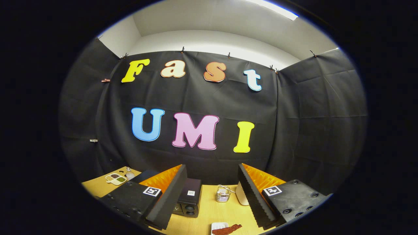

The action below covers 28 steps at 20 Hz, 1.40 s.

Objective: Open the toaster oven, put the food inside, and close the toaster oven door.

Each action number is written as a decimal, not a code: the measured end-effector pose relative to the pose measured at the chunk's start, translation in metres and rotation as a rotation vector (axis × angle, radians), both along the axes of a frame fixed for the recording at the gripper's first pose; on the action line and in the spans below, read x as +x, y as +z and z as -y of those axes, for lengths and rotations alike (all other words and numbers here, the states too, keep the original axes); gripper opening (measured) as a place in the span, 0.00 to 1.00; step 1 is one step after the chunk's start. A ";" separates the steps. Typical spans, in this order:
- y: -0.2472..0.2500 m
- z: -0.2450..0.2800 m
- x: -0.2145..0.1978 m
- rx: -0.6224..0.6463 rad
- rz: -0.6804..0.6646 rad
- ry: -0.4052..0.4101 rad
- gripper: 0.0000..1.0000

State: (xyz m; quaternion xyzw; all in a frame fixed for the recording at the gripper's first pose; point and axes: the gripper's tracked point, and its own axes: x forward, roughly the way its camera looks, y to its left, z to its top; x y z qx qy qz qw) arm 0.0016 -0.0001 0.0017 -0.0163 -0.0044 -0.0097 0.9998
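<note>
We hold the hand-held gripper (212, 199) high above the desk (209, 213), its fingers spread wide and holding nothing. The toaster oven (188, 201) stands beyond the left finger, door seemingly shut, partly hidden. The food (227, 229) lies on a small white plate (218, 225) between the fingers. Coming down blindly, we could knock the small wire basket (223, 194), we think.

Wood-look table (209, 212), matt toaster oven (188, 201), wire basket (223, 194)

One toaster oven (188, 201), one food strip (226, 229) (on one plate (218, 225)), two fingers (163, 199).
</note>
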 end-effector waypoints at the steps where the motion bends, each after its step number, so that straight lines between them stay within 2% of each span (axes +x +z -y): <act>1: -0.001 -0.001 0.001 -0.005 -0.001 -0.002 0.97; 9: -0.041 -0.076 0.015 0.037 -0.043 0.057 0.97; 14: -0.077 -0.129 0.036 0.044 -0.049 0.036 0.97; 17: -0.111 -0.165 0.050 0.054 -0.099 0.058 0.97; 21: -0.157 -0.194 0.068 0.093 -0.169 0.024 0.97; 28: -0.231 -0.218 0.089 0.107 -0.328 -0.009 0.98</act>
